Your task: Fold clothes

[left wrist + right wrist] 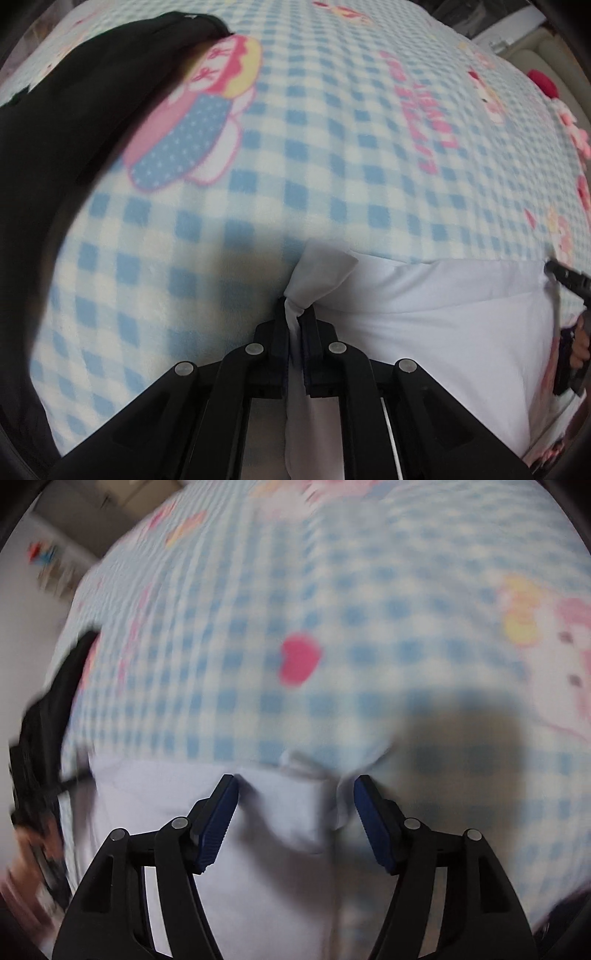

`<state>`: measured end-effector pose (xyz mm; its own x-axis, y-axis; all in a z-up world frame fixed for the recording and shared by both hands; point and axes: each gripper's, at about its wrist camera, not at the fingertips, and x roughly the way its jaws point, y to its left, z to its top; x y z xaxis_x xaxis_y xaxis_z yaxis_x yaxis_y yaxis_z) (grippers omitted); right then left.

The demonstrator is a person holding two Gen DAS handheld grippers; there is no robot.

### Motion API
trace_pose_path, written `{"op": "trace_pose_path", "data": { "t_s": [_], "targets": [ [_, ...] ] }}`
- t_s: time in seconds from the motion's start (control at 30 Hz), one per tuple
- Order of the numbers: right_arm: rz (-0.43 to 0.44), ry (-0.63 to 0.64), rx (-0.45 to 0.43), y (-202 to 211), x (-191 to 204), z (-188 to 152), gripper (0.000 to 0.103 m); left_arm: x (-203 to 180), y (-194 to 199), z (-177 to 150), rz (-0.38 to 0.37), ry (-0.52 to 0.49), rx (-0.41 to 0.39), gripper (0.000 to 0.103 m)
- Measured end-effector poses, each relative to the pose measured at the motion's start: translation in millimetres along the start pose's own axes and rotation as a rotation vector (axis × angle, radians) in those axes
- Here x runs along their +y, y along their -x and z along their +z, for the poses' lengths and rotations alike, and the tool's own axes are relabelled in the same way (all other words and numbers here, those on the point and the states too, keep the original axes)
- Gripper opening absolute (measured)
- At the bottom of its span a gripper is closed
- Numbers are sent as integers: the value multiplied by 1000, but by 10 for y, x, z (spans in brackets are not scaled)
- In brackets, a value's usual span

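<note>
A white garment [436, 314] lies on a blue-and-white checked blanket [295, 147]. My left gripper [295, 314] is shut on a bunched corner of the white garment, with cloth running back between its fingers. In the right wrist view, blurred by motion, the white garment [280, 812] spreads under my right gripper [295, 790], which is open with its blue pads [218, 827] wide apart over a folded edge. The right gripper [565, 280] shows at the far right of the left wrist view. The left gripper [40, 775] shows as a dark shape at the left.
A black garment [74, 110] lies on the blanket at the upper left. The blanket [332, 609] carries cartoon figures and a red heart [299, 657]. A red plush object [543, 81] sits at the blanket's far right edge. A hand [22, 849] holds the left gripper.
</note>
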<state>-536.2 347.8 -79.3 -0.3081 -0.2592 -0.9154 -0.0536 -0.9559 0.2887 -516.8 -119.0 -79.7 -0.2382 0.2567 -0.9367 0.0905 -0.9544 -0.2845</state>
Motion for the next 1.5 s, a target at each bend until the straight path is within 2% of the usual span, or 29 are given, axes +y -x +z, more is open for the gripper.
{"op": "trace_pose_path", "data": {
  "t_s": [0.03,0.1,0.13,0.17,0.2,0.23,0.27,0.3,0.4,0.53,0.6,0.67,0.73,0.8,0.87,0.93,1.0,1.07,1.13,1.17,1.23,1.3,1.37,1.43,1.5],
  "targets": [
    [-20,1,-32,87,-35,-4,67,11,4,5,-18,2,6,16],
    [3,10,8,41,-63,-51,67,34,13,16,-53,5,18,38],
    [22,15,38,-5,-71,-78,67,45,17,22,-71,6,24,39],
    [41,20,68,-51,-79,-105,66,56,22,27,-89,8,30,35],
    [60,25,99,-97,-86,-132,46,67,26,32,-107,9,36,22],
    [79,30,129,-143,-94,-159,32,46,34,38,-111,-3,38,12],
    [64,47,128,-147,-70,-181,16,-47,51,43,-85,-46,31,7],
    [50,52,100,-86,-52,-185,9,-138,76,52,-65,-83,21,4],
    [59,38,-2,176,6,-121,7,-303,165,121,-60,-134,-12,4],
    [53,36,-51,339,-51,-35,7,-402,-18,285,-2,-187,16,5],
    [27,16,-17,145,-111,11,8,-484,-226,328,43,-201,48,10],
    [-34,42,66,-248,-118,-42,11,-481,-255,365,39,-188,66,10],
    [-76,67,88,-410,-78,-75,16,-467,-229,376,32,-171,69,15],
    [-107,41,61,-334,0,-45,22,-384,102,245,7,-137,-11,36],
    [-127,27,-30,-69,104,-72,28,-298,419,83,-18,-105,-81,38],
    [-155,46,-120,238,240,-181,33,-197,640,-245,-41,-80,-88,38],
    [-139,68,-154,481,414,-353,33,-73,738,-581,-49,-42,-63,38],
    [-55,81,-129,629,627,-564,33,121,830,-1043,-21,6,-36,38],
    [19,119,-56,550,968,-883,33,269,884,-1501,-1,60,-5,36],
    [55,141,-14,482,1154,-1057,33,334,908,-1717,-4,91,8,36],
    [127,184,71,345,1528,-1403,33,451,963,-2102,-65,162,13,37],
    [199,228,155,209,1901,-1750,33,507,947,-2396,-116,206,37,38],
    [222,252,234,64,2198,-2118,33,532,900,-2580,-156,217,66,39],
    [249,257,284,-11,2406,-2433,33,558,853,-2712,-186,214,93,44],
    [255,261,306,-40,2579,-2660,33,549,832,-2792,-184,182,109,48]
  ]
}}
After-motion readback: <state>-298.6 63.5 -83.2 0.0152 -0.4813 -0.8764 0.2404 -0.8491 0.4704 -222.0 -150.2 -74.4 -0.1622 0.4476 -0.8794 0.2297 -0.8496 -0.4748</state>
